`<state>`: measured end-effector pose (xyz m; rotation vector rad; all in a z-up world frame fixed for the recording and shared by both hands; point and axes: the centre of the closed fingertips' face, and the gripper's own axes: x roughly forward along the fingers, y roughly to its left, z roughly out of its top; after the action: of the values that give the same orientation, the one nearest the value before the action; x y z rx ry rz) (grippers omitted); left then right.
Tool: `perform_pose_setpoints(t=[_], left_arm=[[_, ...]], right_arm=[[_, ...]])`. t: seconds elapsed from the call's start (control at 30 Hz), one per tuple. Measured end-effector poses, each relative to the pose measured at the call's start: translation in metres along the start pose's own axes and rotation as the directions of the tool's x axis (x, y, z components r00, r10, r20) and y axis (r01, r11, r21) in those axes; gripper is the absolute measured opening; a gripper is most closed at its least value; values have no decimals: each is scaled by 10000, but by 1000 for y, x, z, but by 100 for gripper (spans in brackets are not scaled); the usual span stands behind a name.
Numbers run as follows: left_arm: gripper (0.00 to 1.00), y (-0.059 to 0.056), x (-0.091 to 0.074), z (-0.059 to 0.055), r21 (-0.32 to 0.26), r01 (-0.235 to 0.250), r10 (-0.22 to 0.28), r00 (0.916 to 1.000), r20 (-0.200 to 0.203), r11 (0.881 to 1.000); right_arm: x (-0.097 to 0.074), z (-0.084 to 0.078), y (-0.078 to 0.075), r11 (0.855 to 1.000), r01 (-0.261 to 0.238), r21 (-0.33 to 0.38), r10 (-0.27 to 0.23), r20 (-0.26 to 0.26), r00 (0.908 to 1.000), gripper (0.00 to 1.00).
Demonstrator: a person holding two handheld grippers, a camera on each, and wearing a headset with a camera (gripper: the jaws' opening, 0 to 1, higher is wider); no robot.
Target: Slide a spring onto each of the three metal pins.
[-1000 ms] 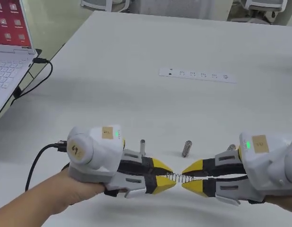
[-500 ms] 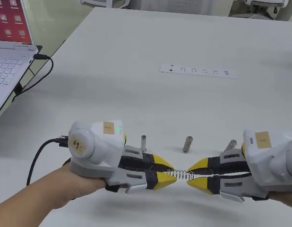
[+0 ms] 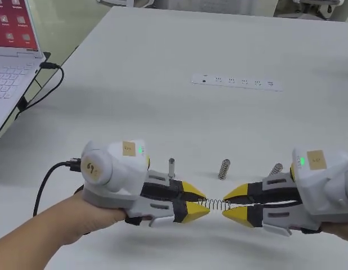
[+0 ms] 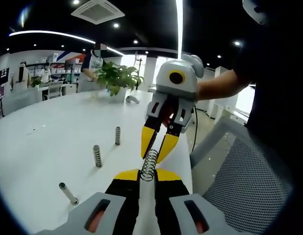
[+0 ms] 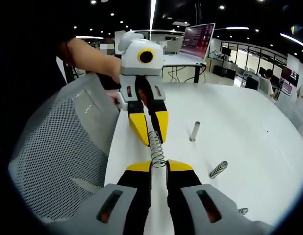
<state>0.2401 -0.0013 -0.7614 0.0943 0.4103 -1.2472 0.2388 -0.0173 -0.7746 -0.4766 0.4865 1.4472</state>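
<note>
The left claw (image 3: 203, 203) and the right claw (image 3: 227, 203) are each pinching one end of a loose spring (image 3: 215, 203), holding it stretched between them over the near part of the table (image 3: 163, 101). Just beyond, the middle pin (image 3: 224, 169) and the right pin (image 3: 275, 169) are already wearing springs. The left pin (image 3: 172, 167) is standing bare, so one fitting seems left.

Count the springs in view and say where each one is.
3. The first spring is held between the left gripper and the right gripper. The second spring stands upright just beyond their tips. The third spring is beside the right gripper's body. None seems hidden.
</note>
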Motion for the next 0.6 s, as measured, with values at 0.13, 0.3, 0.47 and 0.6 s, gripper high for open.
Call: perform_pose_setpoints(t=[0.13, 0.3, 0.47, 0.6], left_arm=[[3, 0, 0, 0, 2, 16, -16, 10000, 9, 10000], [3, -1, 0, -1, -14, 60, -60, 10000, 39, 10000], [3, -1, 1, -1, 22, 48, -48, 10000, 27, 10000], [2, 0, 0, -1, 8, -4, 4, 10000, 62, 10000]], right_arm=[[-2, 2, 2, 9999, -83, 142, 82, 92, 9999, 8], [-5, 6, 4, 9999, -152, 37, 152, 99, 9998, 8], [-8, 16, 1, 9999, -78, -63, 81, 429, 9990, 7], [-9, 22, 1, 10000, -35, -23, 36, 594, 9982, 7]])
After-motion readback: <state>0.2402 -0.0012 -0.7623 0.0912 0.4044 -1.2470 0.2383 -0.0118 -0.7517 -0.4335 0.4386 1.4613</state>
